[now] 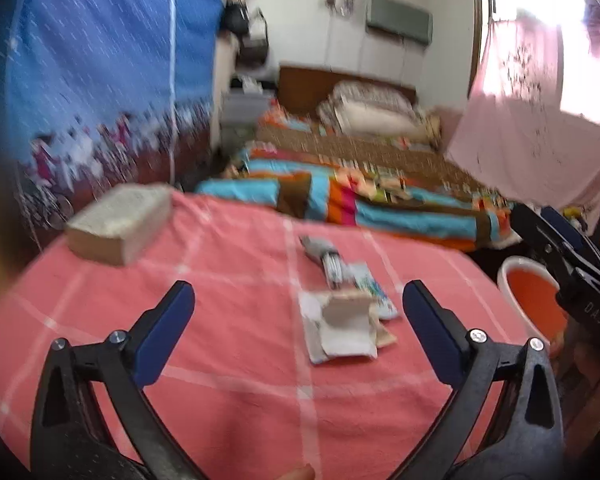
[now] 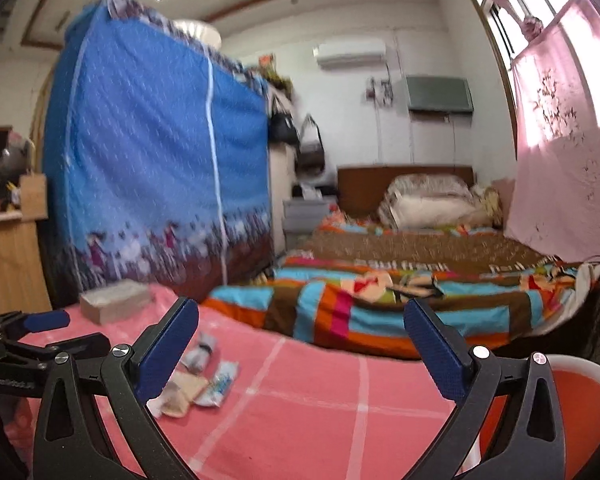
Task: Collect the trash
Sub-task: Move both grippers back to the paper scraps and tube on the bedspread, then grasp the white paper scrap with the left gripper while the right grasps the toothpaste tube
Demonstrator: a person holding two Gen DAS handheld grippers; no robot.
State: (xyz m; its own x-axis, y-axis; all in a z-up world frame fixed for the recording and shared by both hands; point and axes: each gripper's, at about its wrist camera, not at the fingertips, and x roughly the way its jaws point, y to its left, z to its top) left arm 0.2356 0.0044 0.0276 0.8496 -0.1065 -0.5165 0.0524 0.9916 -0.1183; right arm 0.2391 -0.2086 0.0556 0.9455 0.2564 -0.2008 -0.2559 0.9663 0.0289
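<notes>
Both tongs spread wide and empty; the trash not yet picked up.

Nearest, the left tongs (image 1: 298, 300) hover over the pink checked cloth-covered bench (image 1: 220, 380), jaws wide apart, holding nothing; the right tongs (image 2: 300, 320) are equally wide open and empty. Just ahead lies the trash: a torn white-and-tan paper packet (image 1: 342, 330), a small blue-printed wrapper (image 1: 374, 292) and a crumpled grey wrapper (image 1: 324, 256), touching one another. The white-rimmed orange bin (image 1: 536, 300) stands beside the bench's right edge. Judging by this, collection has hardly begun. Farther off sits a beige rectangular block (image 1: 120, 222).
</notes>
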